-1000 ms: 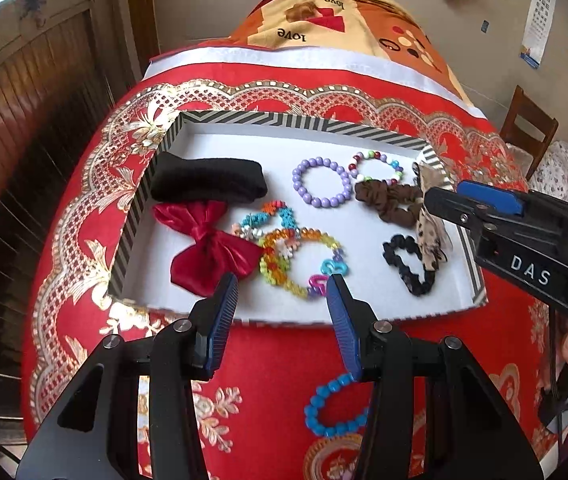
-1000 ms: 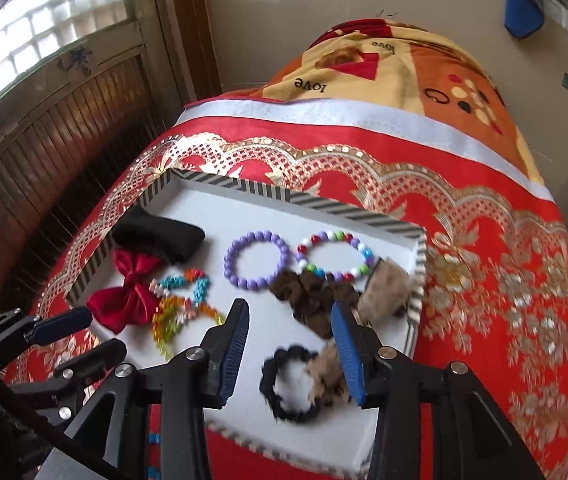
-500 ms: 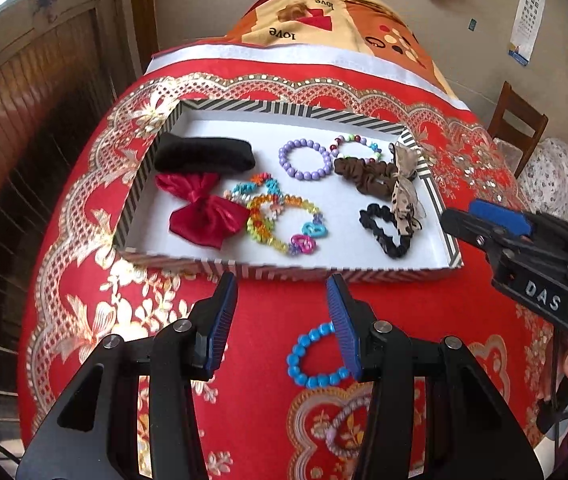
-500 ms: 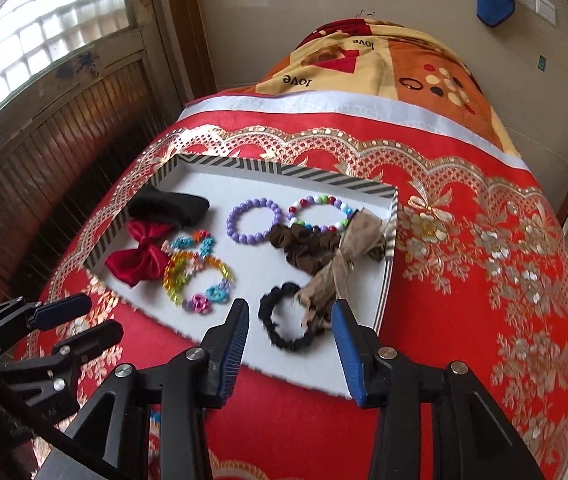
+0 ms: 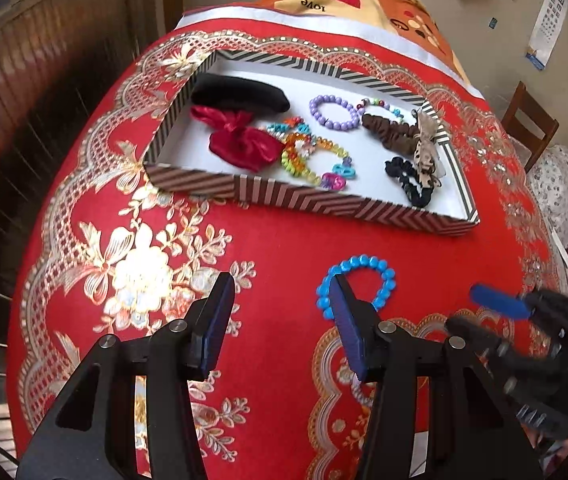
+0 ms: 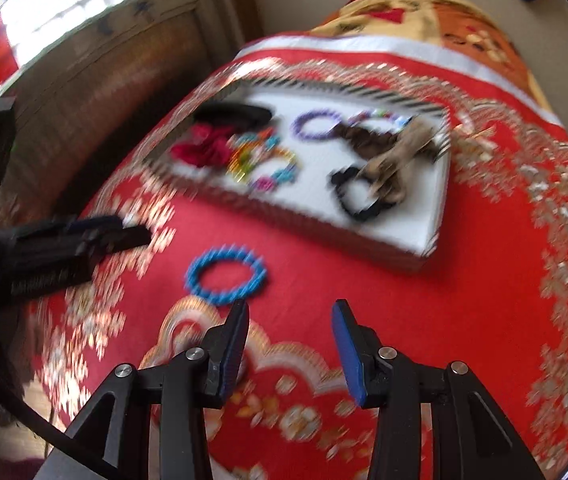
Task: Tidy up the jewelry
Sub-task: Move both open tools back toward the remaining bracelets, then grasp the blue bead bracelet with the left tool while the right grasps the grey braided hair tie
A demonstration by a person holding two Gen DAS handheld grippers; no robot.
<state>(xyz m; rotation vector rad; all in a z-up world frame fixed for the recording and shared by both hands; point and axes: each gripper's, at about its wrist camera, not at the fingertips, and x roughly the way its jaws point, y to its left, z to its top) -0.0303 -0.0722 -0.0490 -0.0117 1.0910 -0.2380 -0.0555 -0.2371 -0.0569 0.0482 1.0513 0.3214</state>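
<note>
Left wrist view: tray (image 5: 308, 199) is holding most pieces | blue bracelet (image 5: 358, 285) is lying outside, pending | your left gripper (image 5: 280, 300) is gaping, jaws just widened, empty | your right gripper (image 6: 290, 320) is standing parted, empty.

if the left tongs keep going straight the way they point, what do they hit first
Most likely the red tablecloth, bare between the open left tongs. The blue bead bracelet lies just beside that line, partly behind one finger, so it might get clipped; depth is hard to judge.

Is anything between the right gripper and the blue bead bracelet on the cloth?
Nothing visible: only bare red cloth lies between the open right gripper and the blue bead bracelet. The left gripper hovers off to one side.
</note>
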